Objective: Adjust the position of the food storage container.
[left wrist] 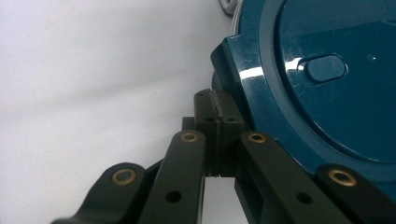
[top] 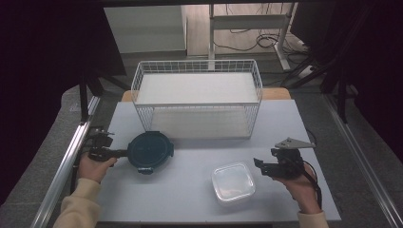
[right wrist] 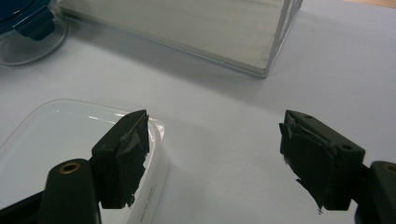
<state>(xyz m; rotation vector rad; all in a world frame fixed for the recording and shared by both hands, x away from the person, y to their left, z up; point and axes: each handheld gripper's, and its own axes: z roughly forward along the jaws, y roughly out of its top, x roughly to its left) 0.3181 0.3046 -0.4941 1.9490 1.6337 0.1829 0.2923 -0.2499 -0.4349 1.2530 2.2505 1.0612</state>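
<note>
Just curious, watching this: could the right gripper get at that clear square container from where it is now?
Probably yes. The right gripper is open, beside the clear container, with bare table between them.

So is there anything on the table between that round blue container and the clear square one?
No. In the high view, bare table separates the blue container from the clear one.

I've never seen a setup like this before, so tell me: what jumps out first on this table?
A white wire-mesh two-tier rack stands at the far middle of the pale table. In front of it to the left sits a round dark-teal lidded container, with the left gripper shut beside its rim. Nearer, to the right, lies a clear square plastic container, with the right gripper open next to it.
</note>
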